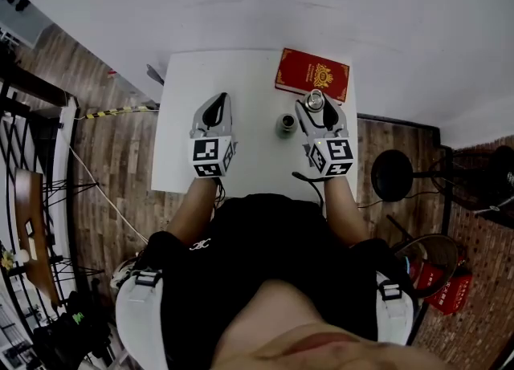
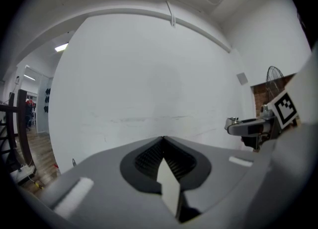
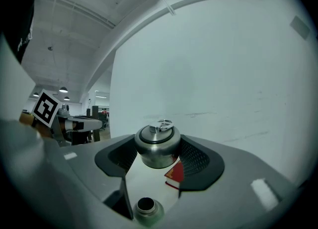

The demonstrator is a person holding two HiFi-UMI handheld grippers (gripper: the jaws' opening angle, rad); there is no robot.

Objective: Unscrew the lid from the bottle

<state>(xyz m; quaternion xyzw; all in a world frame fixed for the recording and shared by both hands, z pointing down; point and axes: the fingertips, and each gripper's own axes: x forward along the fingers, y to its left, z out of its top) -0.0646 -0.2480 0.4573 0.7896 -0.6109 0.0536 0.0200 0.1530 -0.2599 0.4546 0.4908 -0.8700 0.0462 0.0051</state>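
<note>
Bottle (image 1: 287, 124) stands upright on the white table (image 1: 249, 79), long axis vertical, open mouth up, neck bare. It sits between the two grippers, just beside the right one.

Lid (image 3: 158, 146) is off the bottle and apart from it, held level with its ringed top facing up. In the right gripper view it sits above and beyond the bottle mouth.

Right gripper (image 1: 316, 106): jaws partly open, as wide as the lid, clamped on its steel sides. It holds nothing else.

Left gripper (image 1: 217, 102): jaws fully closed, tips meeting, nothing between them. It hovers over the left half of the table, touching nothing and well apart from the bottle.

Red book (image 1: 313, 74) lies flat at the table's far right corner, beyond the right gripper.
</note>
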